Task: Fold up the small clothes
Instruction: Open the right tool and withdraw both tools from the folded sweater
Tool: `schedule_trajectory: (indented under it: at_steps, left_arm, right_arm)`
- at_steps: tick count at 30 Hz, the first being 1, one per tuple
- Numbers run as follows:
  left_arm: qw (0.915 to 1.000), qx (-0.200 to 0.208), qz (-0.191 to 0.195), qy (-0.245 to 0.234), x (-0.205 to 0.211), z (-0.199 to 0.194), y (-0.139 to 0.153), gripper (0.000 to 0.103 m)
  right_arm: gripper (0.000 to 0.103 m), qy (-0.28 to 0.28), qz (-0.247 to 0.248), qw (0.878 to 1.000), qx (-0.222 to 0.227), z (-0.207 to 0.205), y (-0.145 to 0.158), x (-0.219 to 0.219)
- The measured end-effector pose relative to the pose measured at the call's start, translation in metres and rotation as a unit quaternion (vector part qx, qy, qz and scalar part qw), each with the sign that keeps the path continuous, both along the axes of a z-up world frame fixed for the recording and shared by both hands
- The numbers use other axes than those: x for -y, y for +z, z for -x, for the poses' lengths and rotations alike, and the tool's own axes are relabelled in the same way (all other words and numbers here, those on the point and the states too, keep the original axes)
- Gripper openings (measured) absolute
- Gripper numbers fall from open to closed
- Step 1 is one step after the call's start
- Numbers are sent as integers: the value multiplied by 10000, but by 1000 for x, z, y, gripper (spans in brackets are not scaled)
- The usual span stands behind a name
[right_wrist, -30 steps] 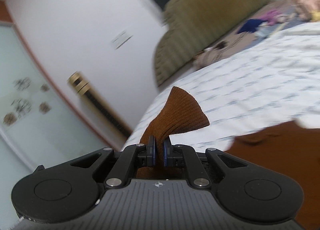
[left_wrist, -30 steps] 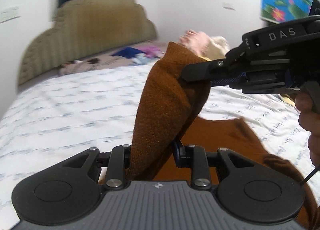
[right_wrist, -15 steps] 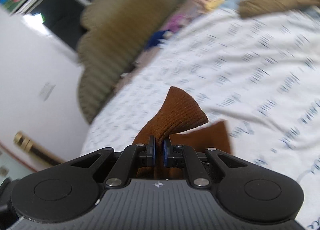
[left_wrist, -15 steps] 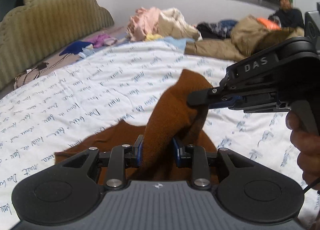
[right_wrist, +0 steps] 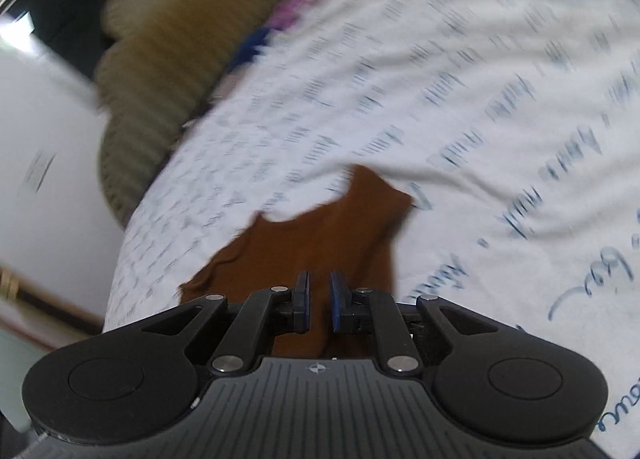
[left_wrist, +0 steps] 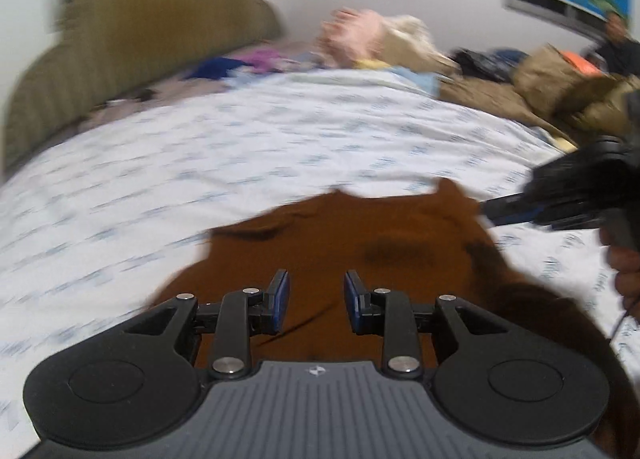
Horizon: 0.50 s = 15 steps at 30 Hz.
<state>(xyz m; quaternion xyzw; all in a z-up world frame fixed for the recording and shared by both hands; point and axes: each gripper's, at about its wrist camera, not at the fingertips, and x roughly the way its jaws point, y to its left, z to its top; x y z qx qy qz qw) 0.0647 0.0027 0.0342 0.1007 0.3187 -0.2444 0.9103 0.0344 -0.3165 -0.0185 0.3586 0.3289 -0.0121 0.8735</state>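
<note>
The brown knit garment lies spread on the white printed bedsheet in the lower middle of both views; the left gripper hangs over it at bottom centre, jaws apart with nothing between them; the right gripper, reaching in from the right edge of the left view, has just been opening, a narrow gap between its pads, cloth beneath, none pinched; an olive headboard fills the upper left; heaped clothes sit top centre.
</note>
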Motion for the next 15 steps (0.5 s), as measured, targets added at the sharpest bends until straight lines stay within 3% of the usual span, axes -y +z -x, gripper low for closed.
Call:
schedule_trajectory:
  at_steps: [2, 4, 7, 9, 11, 15]
  left_arm:
    - [9994, 5, 213, 289, -33, 8, 4, 29]
    - [9977, -51, 322, 591, -60, 15, 3, 29]
    - [9948, -62, 244, 988, -87, 25, -2, 29]
    - [9924, -141, 137, 1219, -97, 26, -9, 30]
    - [9887, -252, 21, 1477, -102, 21, -18, 30]
    - [9871, -468, 59, 1531, -104, 9, -32, 33]
  right_arm:
    - [17, 432, 221, 9985, 250, -1, 16, -18]
    - [17, 1216, 106, 9918, 367, -12, 25, -44]
    - [30, 2312, -95, 9725, 281, -37, 26, -97]
    - [43, 2749, 59, 9614, 128, -53, 23, -136]
    - [43, 3146, 192, 9490, -19, -70, 16, -171]
    - [43, 3518, 139, 9351, -399, -90, 5, -212]
